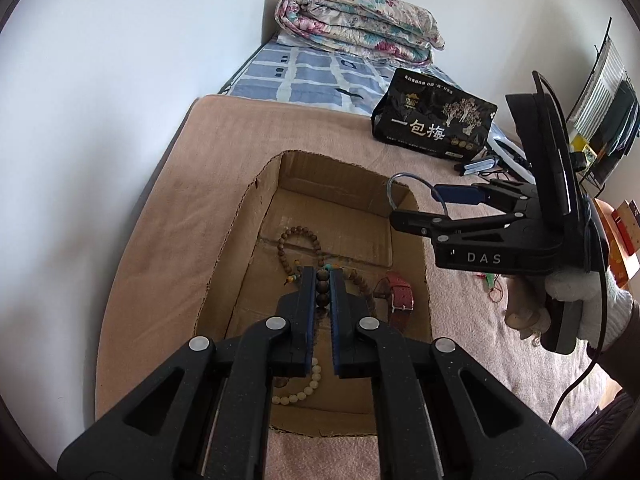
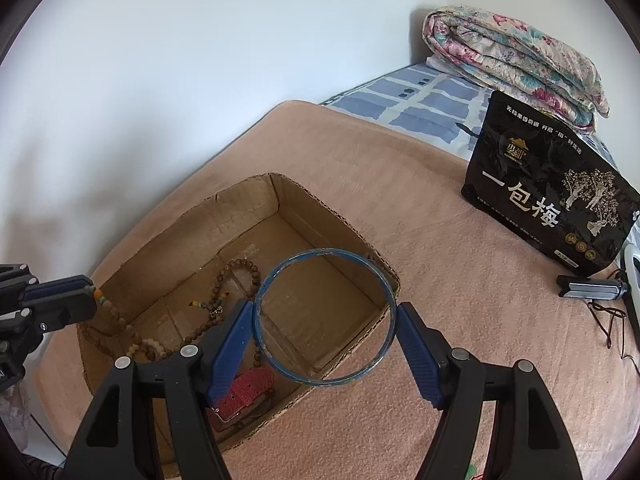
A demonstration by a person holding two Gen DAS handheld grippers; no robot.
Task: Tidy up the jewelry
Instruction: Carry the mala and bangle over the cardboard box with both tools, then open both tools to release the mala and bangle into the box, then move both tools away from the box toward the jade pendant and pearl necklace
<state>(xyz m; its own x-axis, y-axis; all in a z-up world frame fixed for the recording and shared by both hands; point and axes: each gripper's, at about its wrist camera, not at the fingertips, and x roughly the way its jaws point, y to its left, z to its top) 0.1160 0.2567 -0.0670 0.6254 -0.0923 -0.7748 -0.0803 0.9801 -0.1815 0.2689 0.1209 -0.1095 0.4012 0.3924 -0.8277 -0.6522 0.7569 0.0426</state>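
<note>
An open cardboard box point(image 1: 236, 236) point(image 2: 180, 220) sits on the pink blanket. My left gripper point(image 1: 322, 280) point(image 2: 90, 294) is shut on a brown bead strand point(image 1: 322, 290) point(image 2: 116, 318), whose rest lies looped on the box floor. A red watch strap point(image 1: 400, 298) point(image 2: 250, 390) and a white bead bracelet point(image 1: 306, 390) point(image 2: 154, 346) also lie in the box. My right gripper point(image 2: 324, 312) point(image 1: 416, 205) is shut on a blue bangle point(image 2: 320, 253) point(image 1: 394, 184), pads pressing both sides. It hovers over the box's right rim.
A black snack bag point(image 1: 434, 120) point(image 2: 552, 200) stands on the blanket point(image 2: 440, 360) beyond the box. A folded floral quilt point(image 1: 360, 20) point(image 2: 516, 52) lies at the bed's far end. A small clip-like tool point(image 2: 588, 290) and thin cords lie at the right. A wall runs along the left.
</note>
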